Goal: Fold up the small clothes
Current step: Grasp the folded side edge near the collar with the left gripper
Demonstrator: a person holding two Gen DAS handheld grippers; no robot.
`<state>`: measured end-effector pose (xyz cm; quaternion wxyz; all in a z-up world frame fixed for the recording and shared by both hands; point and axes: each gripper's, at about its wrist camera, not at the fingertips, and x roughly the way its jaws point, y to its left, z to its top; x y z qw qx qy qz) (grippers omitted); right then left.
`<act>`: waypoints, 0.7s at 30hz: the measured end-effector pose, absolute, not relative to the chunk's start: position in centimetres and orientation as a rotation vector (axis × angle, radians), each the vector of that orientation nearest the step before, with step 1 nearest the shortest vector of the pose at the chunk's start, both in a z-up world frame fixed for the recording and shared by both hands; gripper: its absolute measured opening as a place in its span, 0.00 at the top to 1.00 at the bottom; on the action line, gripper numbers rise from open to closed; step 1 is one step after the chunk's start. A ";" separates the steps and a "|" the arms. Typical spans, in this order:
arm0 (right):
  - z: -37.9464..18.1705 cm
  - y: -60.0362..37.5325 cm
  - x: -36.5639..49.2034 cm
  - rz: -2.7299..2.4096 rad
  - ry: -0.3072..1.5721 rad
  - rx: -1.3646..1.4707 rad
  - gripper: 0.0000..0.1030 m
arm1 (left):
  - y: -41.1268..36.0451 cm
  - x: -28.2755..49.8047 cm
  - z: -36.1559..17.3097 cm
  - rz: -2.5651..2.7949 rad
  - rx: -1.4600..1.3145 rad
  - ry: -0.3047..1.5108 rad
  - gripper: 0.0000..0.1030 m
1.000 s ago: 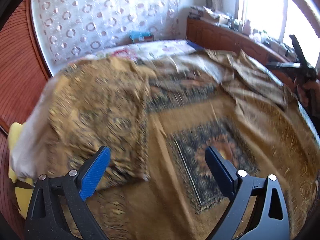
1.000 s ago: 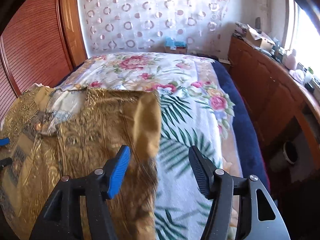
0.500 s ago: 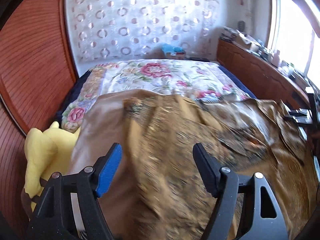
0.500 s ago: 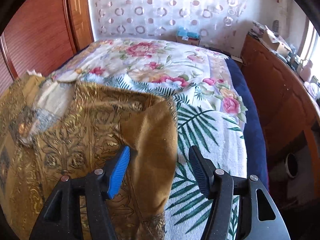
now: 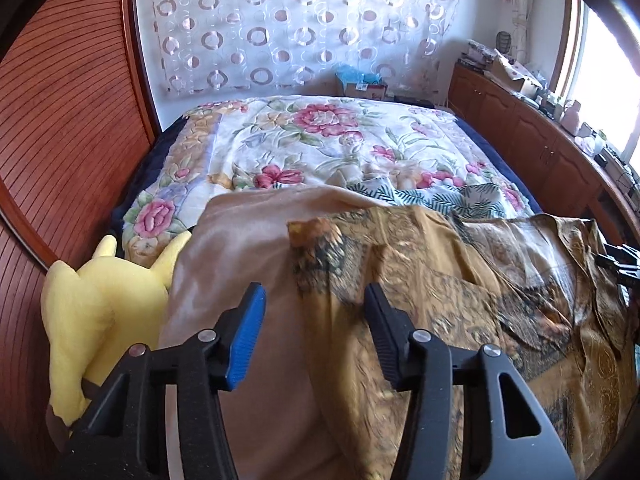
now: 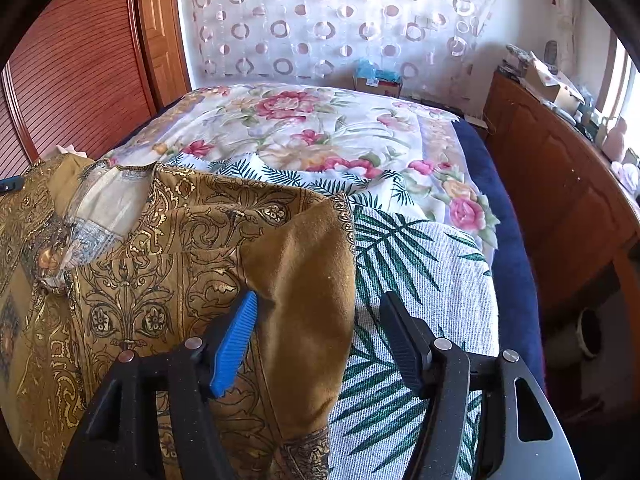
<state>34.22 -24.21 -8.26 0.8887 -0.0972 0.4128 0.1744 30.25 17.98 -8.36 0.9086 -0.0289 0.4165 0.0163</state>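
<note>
A gold-brown patterned garment [image 5: 460,300] lies spread over the near half of the bed, its left edge turned over to show the plain tan lining [image 5: 240,248]. My left gripper [image 5: 314,320] hangs over that edge. Its jaws are closing with a fold of the cloth between them, and the pads do not press on it. In the right wrist view the garment [image 6: 132,280] has a plain brown flap [image 6: 304,280] turned back at its right edge. My right gripper [image 6: 318,328] straddles that flap, its jaws opening slightly and the blue pad [image 6: 236,344] brushing the cloth.
The bed's floral cover [image 5: 328,144] stretches to the far wall; a palm-leaf towel [image 6: 420,272] lies right of the garment. A yellow plush toy [image 5: 88,312] sits at the bed's left edge by the wooden panel wall [image 5: 60,140]. Wooden cabinets [image 6: 560,184] run along the right.
My left gripper swung from over the garment's patterned middle to its left edge, and its jaws narrowed. My right gripper moved in over the turned-back flap, then held still.
</note>
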 end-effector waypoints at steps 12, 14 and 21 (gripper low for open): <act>-8.3 -24.0 34.3 0.354 0.857 -0.201 0.35 | 18.1 31.9 -9.0 0.005 -0.077 0.895 0.60; -8.3 -24.0 34.3 0.354 0.857 -0.200 0.35 | 17.9 31.9 -8.9 -0.024 -0.086 0.898 0.79; -8.4 -24.0 34.3 0.349 0.856 -0.201 0.35 | 15.5 29.6 -6.0 -0.076 -0.053 0.764 0.96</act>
